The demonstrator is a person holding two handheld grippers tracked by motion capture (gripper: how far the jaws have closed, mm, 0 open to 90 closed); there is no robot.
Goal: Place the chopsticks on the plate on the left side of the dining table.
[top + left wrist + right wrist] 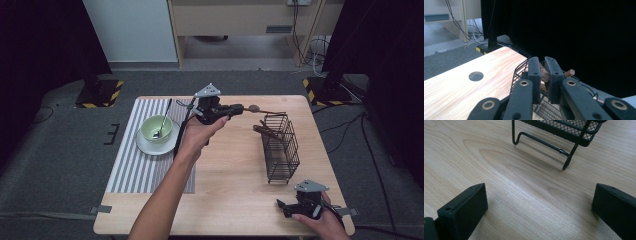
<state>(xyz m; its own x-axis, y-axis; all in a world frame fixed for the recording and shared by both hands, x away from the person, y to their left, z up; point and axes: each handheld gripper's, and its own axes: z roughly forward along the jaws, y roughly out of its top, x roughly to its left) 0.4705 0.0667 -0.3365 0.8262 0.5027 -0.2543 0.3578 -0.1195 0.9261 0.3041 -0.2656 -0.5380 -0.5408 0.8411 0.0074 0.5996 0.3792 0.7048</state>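
Up high, the left gripper (239, 108) squeezes a wooden stick (544, 72) (brown, rough) just above the wire basket (281, 148); the right gripper (283, 206) rests wide open on the table (230, 190) near the basket.

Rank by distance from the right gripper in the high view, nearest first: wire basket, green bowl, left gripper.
Measured from the right gripper, at the table's near right corner:
1. Wire basket, just beyond it on the right side.
2. Left gripper, farther back near mid-table, shut on a wooden utensil.
3. Green bowl, far left on its saucer.
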